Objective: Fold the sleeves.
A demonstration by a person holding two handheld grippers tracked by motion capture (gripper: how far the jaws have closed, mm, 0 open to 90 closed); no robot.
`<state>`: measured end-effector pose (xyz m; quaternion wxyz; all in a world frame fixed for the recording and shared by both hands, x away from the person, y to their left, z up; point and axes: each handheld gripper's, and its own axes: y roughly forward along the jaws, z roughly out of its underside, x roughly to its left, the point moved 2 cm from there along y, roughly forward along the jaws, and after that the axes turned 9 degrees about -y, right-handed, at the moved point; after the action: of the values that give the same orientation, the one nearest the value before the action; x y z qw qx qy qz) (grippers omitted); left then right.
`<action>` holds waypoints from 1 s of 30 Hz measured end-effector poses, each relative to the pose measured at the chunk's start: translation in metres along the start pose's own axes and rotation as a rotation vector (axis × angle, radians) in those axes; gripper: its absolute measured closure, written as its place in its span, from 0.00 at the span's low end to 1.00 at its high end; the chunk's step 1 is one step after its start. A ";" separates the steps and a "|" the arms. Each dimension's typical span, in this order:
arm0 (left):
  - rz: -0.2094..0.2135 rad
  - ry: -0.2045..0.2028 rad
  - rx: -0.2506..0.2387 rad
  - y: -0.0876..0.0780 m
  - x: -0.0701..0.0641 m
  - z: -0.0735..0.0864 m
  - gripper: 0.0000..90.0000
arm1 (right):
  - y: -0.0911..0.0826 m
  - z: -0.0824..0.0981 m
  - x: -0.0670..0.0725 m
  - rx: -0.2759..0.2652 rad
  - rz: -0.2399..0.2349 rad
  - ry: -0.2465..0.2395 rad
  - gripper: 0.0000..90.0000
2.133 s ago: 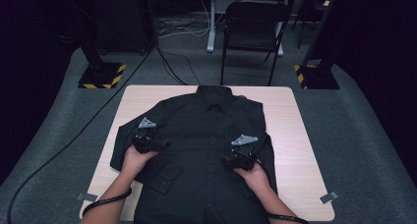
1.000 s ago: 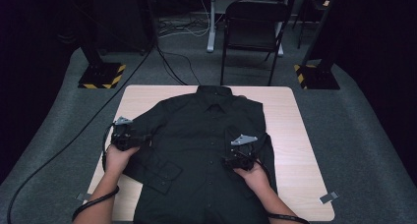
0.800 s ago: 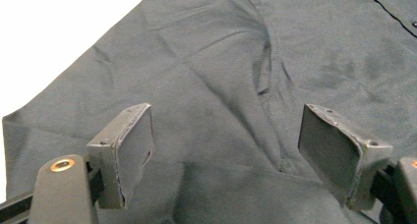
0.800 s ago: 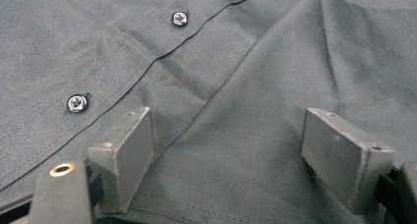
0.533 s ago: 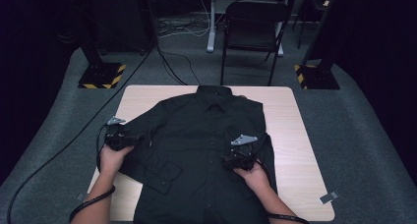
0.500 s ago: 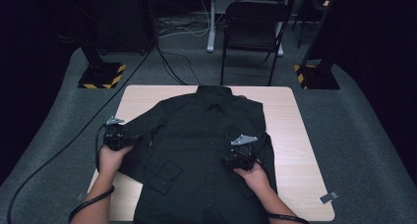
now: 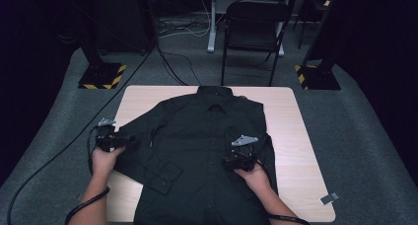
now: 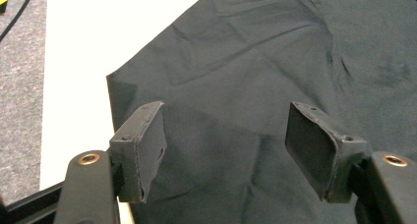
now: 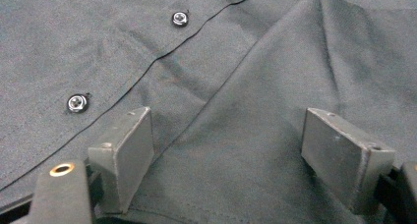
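**Dark shirt spread flat, both claws resting over its cloth**

A dark button-up shirt (image 7: pixel 207 151) lies face up on the pale wooden tabletop (image 7: pixel 291 116), its collar toward 12 o'clock and its hem running off the near edge at 6 o'clock. It covers the middle of the tabletop, leaving bare wood at 3 and 9 o'clock.

The left claw (image 7: pixel 129 142) sits at about 9 o'clock from the shirt's middle, over the sleeve (image 7: pixel 143 153) that is folded across the body of the shirt. In the left gripper view its two black jaws stand spread, with dark cloth lying below and between them and nothing pressed by the pads; the sleeve's edge and a strip of bare tabletop show toward 10 o'clock. These jaws have just been closing, though a clear gap remains and the cloth is not pinched.

The right claw (image 7: pixel 230 162) rests at about 4 o'clock from the shirt's middle, just beside the button placket (image 9: pixel 162 57). In the right gripper view its jaws are spread wide over a fold of cloth (image 9: pixel 275 86) that rises between them toward 1 o'clock; two small buttons (image 9: pixel 77 102) lie along the placket at 10 and 11 o'clock. The pads do not press on the cloth.

Beyond the tabletop, at 12 o'clock, a black chair (image 7: pixel 254 32) stands on grey carpet (image 7: pixel 355 136).
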<state>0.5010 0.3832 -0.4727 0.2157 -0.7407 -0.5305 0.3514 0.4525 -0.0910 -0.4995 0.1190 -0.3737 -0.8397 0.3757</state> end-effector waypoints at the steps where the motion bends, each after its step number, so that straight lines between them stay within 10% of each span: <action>1: 0.001 -0.006 0.000 -0.001 0.002 0.000 0.36 | 0.000 0.000 0.000 0.000 0.000 0.000 0.22; 30: -0.058 -0.086 0.042 -0.007 0.033 0.012 0.61 | 0.000 0.000 0.000 0.002 -0.004 -0.003 0.21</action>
<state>0.4936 0.4158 -0.4850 0.2183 -0.7046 -0.5530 0.3875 0.4527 -0.0911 -0.4994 0.1189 -0.3715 -0.8401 0.3769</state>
